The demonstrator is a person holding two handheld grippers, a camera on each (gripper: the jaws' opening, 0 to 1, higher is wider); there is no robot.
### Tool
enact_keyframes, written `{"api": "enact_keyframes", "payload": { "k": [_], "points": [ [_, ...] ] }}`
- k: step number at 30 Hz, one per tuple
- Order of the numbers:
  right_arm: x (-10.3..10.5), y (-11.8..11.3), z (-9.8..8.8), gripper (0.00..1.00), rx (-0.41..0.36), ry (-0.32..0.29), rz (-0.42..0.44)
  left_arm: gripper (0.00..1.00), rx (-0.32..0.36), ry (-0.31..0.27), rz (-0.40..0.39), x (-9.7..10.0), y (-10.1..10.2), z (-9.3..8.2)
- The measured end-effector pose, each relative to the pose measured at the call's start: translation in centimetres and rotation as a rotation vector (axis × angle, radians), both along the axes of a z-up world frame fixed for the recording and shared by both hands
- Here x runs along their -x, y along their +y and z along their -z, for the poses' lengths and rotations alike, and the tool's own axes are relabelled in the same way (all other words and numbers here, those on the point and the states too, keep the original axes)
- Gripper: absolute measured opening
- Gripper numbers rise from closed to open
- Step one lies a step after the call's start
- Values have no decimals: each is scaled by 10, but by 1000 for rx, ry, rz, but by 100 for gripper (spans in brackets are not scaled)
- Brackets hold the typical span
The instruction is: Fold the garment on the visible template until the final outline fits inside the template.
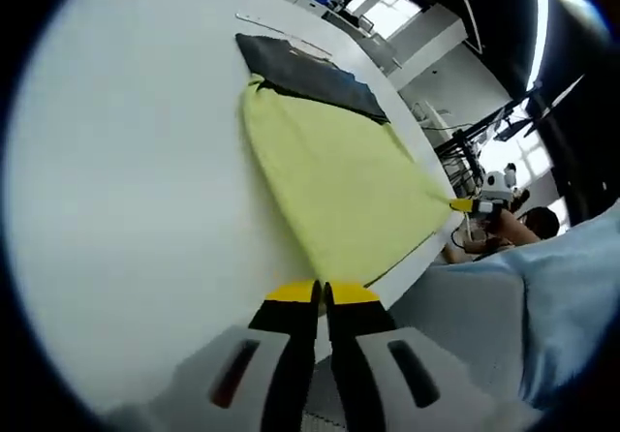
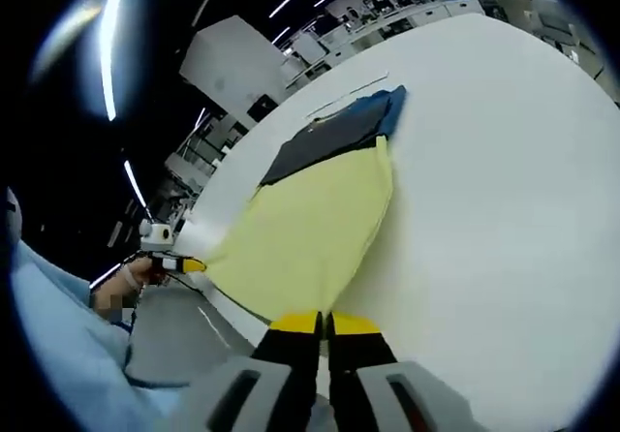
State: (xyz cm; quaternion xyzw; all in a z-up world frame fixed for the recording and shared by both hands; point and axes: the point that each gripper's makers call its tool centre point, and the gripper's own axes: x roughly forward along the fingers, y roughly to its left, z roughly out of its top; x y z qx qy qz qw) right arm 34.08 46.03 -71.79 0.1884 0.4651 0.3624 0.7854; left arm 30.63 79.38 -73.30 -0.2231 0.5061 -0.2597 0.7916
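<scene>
Left gripper view, left gripper point(image 1: 323, 294) pinching yellow garment point(image 1: 339, 185) edge, right gripper point(image 2: 325, 323) likewise, white table point(image 1: 126, 161).

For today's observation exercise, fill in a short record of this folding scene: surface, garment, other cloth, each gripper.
surface: white table
garment: yellow garment, spread flat, near corners at the table edge
other cloth: dark garment at the far end, yellow edge overlapping it
left gripper: jaws closed on a corner of the yellow garment
right gripper: jaws closed on another corner of the yellow garment
</scene>
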Motion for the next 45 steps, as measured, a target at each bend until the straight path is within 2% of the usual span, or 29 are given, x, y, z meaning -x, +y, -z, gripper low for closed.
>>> {"api": "enact_keyframes", "payload": {
  "k": [2,7,9,16,19,21,25,28,29,32,35,37,39,42,44,45],
  "points": [
    [6,0,-3,0,0,-1,-9,0,24,-8,1,3,-1,-11],
    [23,-5,-8,0,-11,35,0,0,-2,44,38,22,-3,-21],
    [29,-8,-9,0,-20,46,10,0,9,68,36,28,-5,-25],
    [48,-12,-8,0,-48,99,32,0,12,153,42,51,-13,-19],
    [48,-11,-10,0,-61,109,42,0,34,147,32,50,-13,-20],
    [42,-10,-15,0,-87,111,54,0,50,138,5,43,-11,-23],
    [24,-5,-31,0,-152,101,80,0,108,54,-30,20,-12,-48],
    [14,-2,-40,0,-164,87,87,0,129,1,-35,6,-12,-61],
    [7,0,-45,0,-169,62,83,0,143,-38,-31,-3,-12,-67],
    [-10,5,-54,0,-202,42,99,0,172,-54,-73,-22,-9,-72],
    [-37,10,-66,0,-233,3,119,0,194,-94,-96,-43,-8,-77],
    [-52,11,-69,0,-219,-24,130,0,210,-119,-110,-59,-7,-80],
    [-74,14,-78,0,-221,-62,140,0,223,-134,-145,-78,-4,-84],
    [-109,21,-93,0,-238,-124,146,0,234,-201,-208,-110,3,-93],
    [-127,23,-96,0,-230,-145,155,0,275,-229,-244,-131,5,-99],
    [-135,24,-98,0,-223,-155,157,0,269,-229,-254,-137,8,-99]
  ]
}}
